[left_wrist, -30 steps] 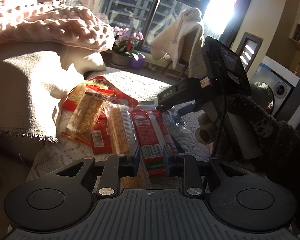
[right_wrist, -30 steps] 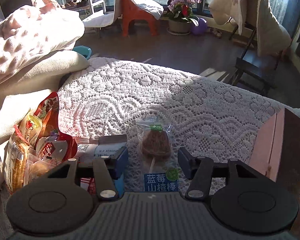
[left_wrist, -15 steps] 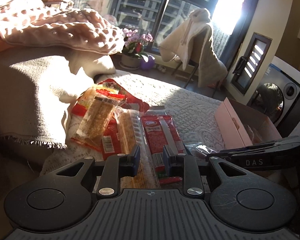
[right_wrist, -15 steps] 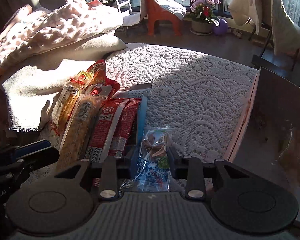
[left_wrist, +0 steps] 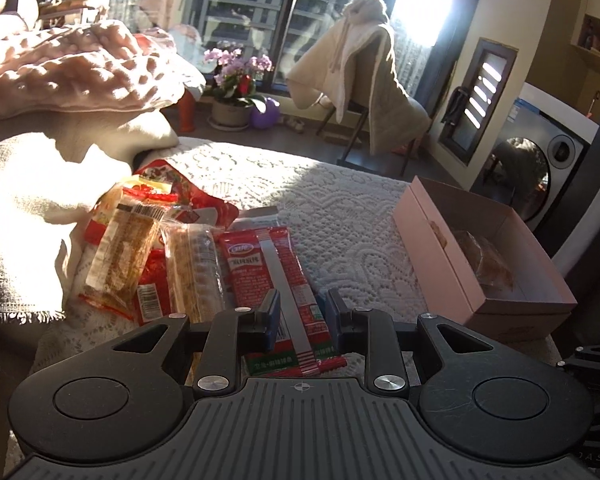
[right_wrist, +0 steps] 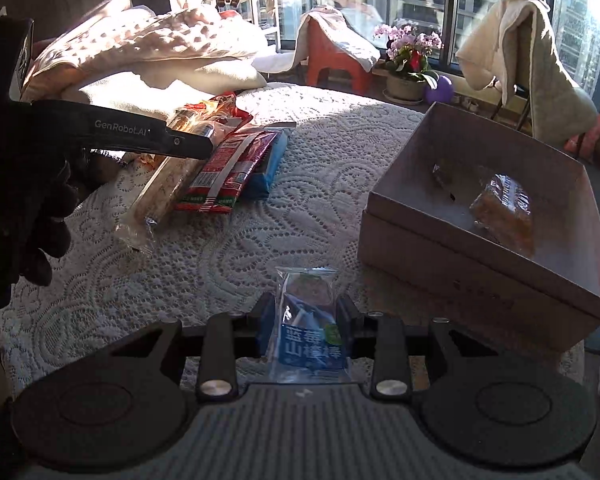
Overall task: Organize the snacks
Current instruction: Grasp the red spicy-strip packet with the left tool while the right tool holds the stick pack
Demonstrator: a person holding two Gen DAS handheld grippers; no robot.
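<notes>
My right gripper (right_wrist: 304,312) is shut on a clear blue-labelled hawthorn stick packet (right_wrist: 310,320), held above the lace cloth, left of the pink cardboard box (right_wrist: 460,264). The box also shows in the left wrist view (left_wrist: 440,248) and holds one wrapped snack (right_wrist: 504,212). My left gripper (left_wrist: 300,312) is open, its fingers either side of a red snack packet (left_wrist: 272,276) in the pile. Beside it lie clear-wrapped biscuit packs (left_wrist: 192,268) and red bags (left_wrist: 172,184). The pile also shows in the right wrist view (right_wrist: 220,168).
A white lace cloth (left_wrist: 340,208) covers the table. Folded blankets (left_wrist: 60,80) lie at the left. Beyond the table stand a draped chair (left_wrist: 372,92), a flower pot (left_wrist: 236,92) and a washing machine (left_wrist: 548,168).
My right gripper closed on the hawthorn packet, lifted it and drew back toward the box. My left gripper stayed open over the red packet, and the view cleared of the right gripper.
</notes>
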